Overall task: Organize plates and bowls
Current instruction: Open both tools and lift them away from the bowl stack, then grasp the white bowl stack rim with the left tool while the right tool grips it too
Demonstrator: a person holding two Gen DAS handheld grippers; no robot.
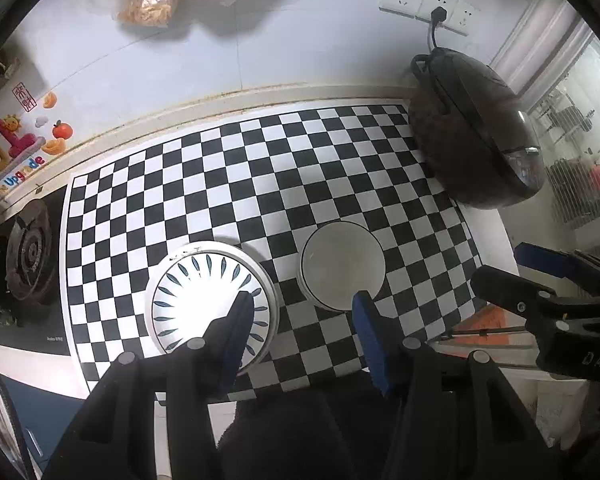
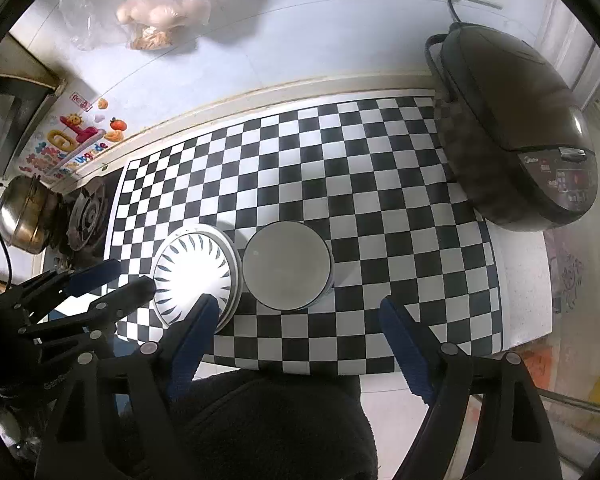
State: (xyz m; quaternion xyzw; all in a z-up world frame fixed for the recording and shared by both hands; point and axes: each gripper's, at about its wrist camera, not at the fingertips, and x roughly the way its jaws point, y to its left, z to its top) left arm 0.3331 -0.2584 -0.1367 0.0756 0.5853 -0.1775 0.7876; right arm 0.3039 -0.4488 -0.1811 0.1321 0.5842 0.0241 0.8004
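Observation:
A white plate with blue leaf marks lies on top of a plain white plate on the checkered mat. Just right of it stands a white bowl, possibly stacked on another. My left gripper hovers above both, open, with nothing between its blue pads. My right gripper also hangs above them, open wide and empty. Each gripper shows at the side of the other's view.
A dark rice cooker stands at the mat's back right, plugged into a wall socket. A gas burner and a steel pot are at the left. Plastic bags hang on the wall. The counter's front edge is close below.

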